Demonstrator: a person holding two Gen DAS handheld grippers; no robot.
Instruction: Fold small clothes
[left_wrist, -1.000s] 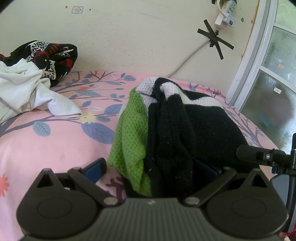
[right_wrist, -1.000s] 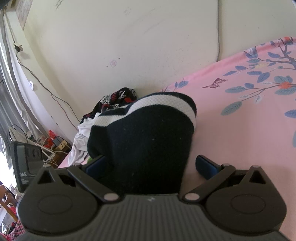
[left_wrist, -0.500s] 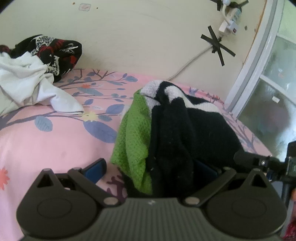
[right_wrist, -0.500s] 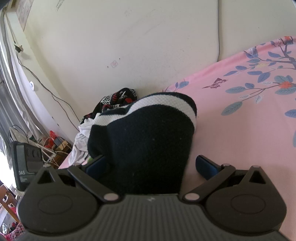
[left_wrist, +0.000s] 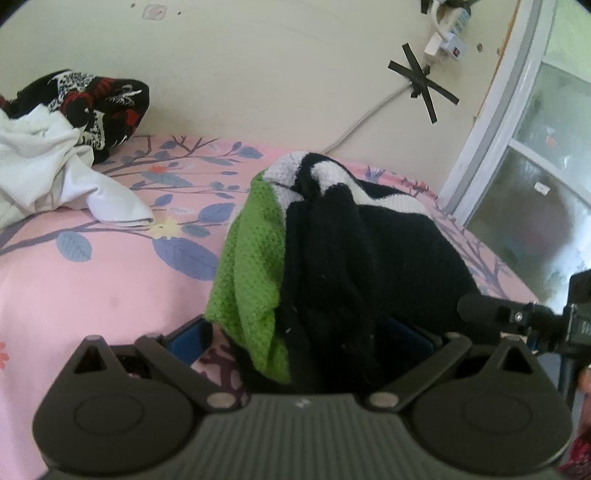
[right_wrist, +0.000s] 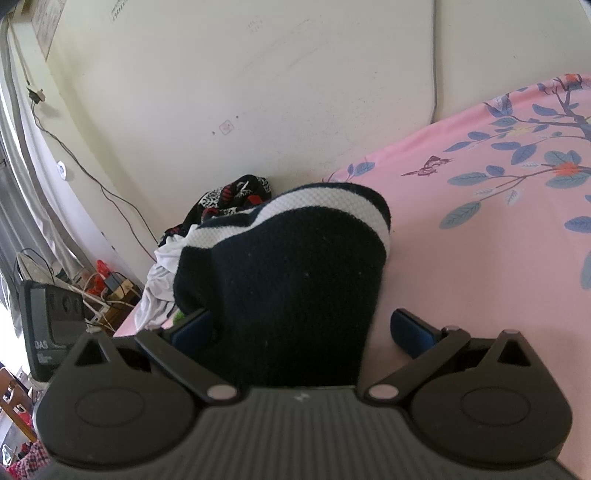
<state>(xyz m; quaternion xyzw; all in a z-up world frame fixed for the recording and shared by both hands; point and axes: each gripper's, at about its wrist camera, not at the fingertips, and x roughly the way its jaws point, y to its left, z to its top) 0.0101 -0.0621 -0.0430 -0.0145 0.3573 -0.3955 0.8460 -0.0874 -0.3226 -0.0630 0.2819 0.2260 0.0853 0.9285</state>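
A small knitted garment (left_wrist: 343, 258), black with white stripes and a green panel, lies bunched on the pink floral bed sheet (left_wrist: 92, 280). My left gripper (left_wrist: 299, 332) is open, its blue pads wide apart, with the garment's near end lying between them. My right gripper (right_wrist: 299, 325) is also open around the black end of the same garment (right_wrist: 295, 280); its right pad (right_wrist: 410, 328) stands clear of the cloth. The right gripper's body shows at the right edge of the left wrist view (left_wrist: 517, 317).
A pile of clothes, white (left_wrist: 48, 173) and black-red patterned (left_wrist: 99, 103), sits at the bed's far left against the wall. A window frame (left_wrist: 491, 122) and a taped cable lie to the right. Clutter and cables stand beyond the bed's end (right_wrist: 92, 291).
The left wrist view has shifted slightly, tilting and drawing back a little; the garment looks a bit more slumped. The right gripper and its view are nearly unchanged. Both stay open.
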